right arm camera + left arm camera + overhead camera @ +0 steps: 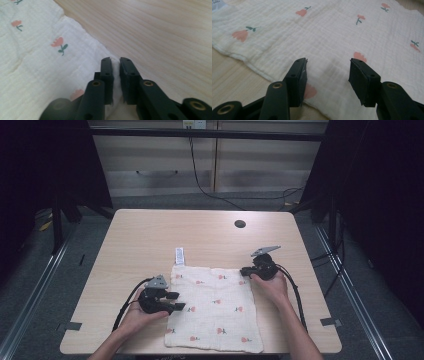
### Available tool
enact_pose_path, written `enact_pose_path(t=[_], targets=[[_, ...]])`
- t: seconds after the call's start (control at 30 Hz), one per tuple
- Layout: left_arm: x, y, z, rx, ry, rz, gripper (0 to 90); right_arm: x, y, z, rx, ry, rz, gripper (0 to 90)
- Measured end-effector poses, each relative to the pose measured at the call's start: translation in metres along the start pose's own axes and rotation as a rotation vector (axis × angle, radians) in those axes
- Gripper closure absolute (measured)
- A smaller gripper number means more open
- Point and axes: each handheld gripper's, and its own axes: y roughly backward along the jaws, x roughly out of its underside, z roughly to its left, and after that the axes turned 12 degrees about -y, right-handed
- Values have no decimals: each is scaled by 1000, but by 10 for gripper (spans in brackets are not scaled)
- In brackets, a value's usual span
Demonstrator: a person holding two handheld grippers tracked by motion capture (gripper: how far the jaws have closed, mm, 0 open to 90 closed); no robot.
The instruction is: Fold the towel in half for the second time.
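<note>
The black fingers [107, 75] of the right gripper [115, 62] stand close together with the corner of a white crinkled muslin cloth printed with small pink flowers [37, 65] pinched between them; a thin strip of the fabric shows in the narrow gap. In the high view this right gripper [246, 271] sits at the cloth's far right corner, held by the person's right hand [272, 285].

The fingers [298, 75] of the left gripper [328, 62] are spread wide, with nothing between them. They hover over the near left edge of the cloth [332, 32], one finger just above a pink flower at the hem. In the high view the left gripper [176, 301] points toward the cloth's left edge, held in the left hand [135, 315].

The cloth [215, 307] lies flat and open on the light wooden table [150, 235], toward the person's side, its near edge reaching the table's front edge. A small white label [179, 256] sticks out from its far left corner. A dark round hole [240, 224] sits in the tabletop farther back.
</note>
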Motion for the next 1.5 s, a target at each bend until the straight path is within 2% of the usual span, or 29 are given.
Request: enact_pose_path(t=[0.2,0.27,0.37,0.43,0.5,0.57,0.6,0.63,0.7,0.83,0.97,1.03,1.07,1.1,1.13,1.2,1.23,1.3,1.37,1.5], targets=[[1,2,4,10,23,-3,536,-2,5,-8,-46,-58,-55,866],[1,3,1,-5,6,16,550,-3,7,-10,-48,-66,-69,867],[1,4,-2,-8,10,21,561,0,10,-10,-66,-73,-81,873],[1,6,-1,8,20,25,592,3,10,-8,-65,-69,-80,874],[1,6,0,11,21,24,585,6,9,-8,-70,-73,-83,874],[-2,14,7,-4,32,-10,572,8,9,-8,-71,-72,-85,874],[-5,18,10,-9,40,-7,565,9,10,-8,-69,-76,-85,873],[-8,22,15,-37,40,-20,557,9,10,-8,-71,-79,-84,874],[-13,31,25,-40,57,-54,616,8,11,-9,-73,-72,-88,873],[-17,39,46,-111,92,-89,610,8,15,-4,-87,-66,-107,873],[-21,30,72,-178,135,-67,571,7,14,-1,-91,-63,-114,873],[-23,22,85,-168,161,-58,569,7,13,0,-94,-57,-105,873],[-24,18,90,-181,172,-50,572,8,12,0,-94,-52,-105,872],[-24,18,90,-181,172,-50,573,8,12,0,-94,-52,-105,872],[-25,11,99,-169,185,-54,574,8,11,1,-95,-58,-103,872],[-25,8,101,-168,187,-58,579,8,11,0,-95,-56,-103,871],[-24,1,104,-177,189,-56,579,8,11,0,-96,-56,-101,871],[-24,-5,103,-195,174,-18,578,10,10,-1,-99,-60,-97,870],[-24,-7,104,-184,170,-17,585,10,9,-1,-96,-60,-94,870],[-23,-11,104,-187,169,-18,591,10,9,-1,-97,-57,-100,868]])
